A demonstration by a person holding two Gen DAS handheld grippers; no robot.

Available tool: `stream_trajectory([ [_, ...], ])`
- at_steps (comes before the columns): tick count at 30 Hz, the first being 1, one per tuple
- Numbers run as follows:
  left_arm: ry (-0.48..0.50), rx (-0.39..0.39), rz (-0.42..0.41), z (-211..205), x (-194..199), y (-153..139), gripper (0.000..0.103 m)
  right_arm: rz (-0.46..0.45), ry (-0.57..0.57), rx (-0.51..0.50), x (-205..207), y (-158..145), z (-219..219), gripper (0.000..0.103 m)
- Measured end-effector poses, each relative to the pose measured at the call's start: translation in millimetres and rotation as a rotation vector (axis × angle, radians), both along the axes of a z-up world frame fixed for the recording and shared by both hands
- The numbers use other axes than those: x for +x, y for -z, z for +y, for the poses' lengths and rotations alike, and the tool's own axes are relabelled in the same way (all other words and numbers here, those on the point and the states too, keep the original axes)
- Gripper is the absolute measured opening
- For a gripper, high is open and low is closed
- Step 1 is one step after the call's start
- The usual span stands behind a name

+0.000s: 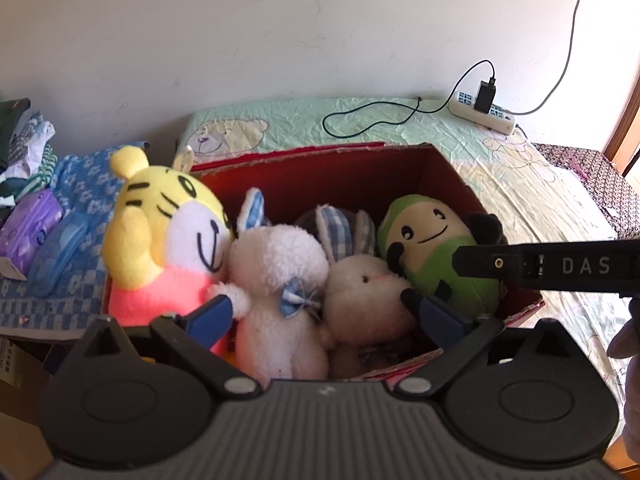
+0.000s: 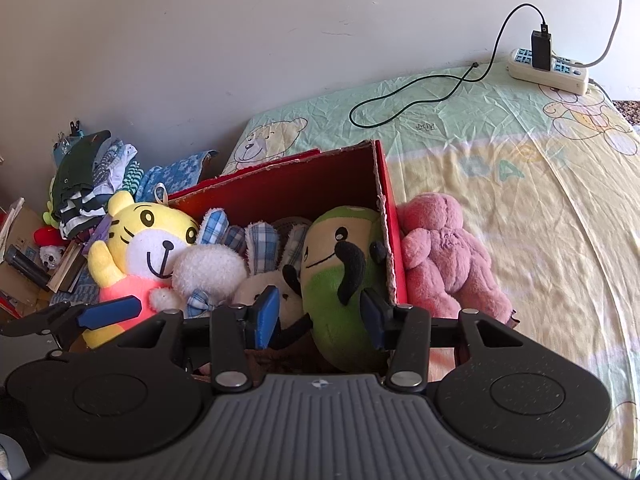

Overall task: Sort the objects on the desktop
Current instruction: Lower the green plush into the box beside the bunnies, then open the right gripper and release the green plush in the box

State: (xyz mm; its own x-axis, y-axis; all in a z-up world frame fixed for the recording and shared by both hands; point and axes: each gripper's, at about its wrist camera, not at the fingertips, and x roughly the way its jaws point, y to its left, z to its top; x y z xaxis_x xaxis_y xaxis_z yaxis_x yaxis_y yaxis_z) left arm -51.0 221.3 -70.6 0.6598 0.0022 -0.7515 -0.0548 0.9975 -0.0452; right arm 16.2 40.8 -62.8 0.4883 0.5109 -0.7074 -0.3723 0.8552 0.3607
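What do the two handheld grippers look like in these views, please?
Both grippers share one design. The left gripper and right gripper have ribbed grey bodies, black linkage arms with silver pivot pins, round black side discs and blue finger pads. White "DAS" lettering marks one black arm.

Red box (image 2: 390, 216) packed with plush toys, pink bear (image 2: 444, 256) just outside, right gripper (image 2: 320, 314) fingers spread.

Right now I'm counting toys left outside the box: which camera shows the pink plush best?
The right wrist view. The pink plush lies in full sight on the bedsheet, against the red box's outer wall. The left wrist view shows none of it, only the toys inside the box.
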Motion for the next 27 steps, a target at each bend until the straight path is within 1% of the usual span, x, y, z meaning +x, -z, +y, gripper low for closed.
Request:
stream_trajectory([
  [7, -0.021, 0.029, 0.010, -4.8, -3.0, 3.1, 0.101, -0.002, 0.001, 0.013, -7.8, 1.1, 1.0, 0.048],
  [17, -0.056, 0.060, 0.030, -8.7, -5.5, 4.6, 0.101, -0.036, -0.007, -0.017, -16.4, 0.4, 6.4, 0.048],
  [27, -0.070, 0.079, 0.036, -11.7, -5.1, 7.1, 0.101, -0.032, 0.027, -0.028, -17.4, 5.7, 1.0, 0.049],
])
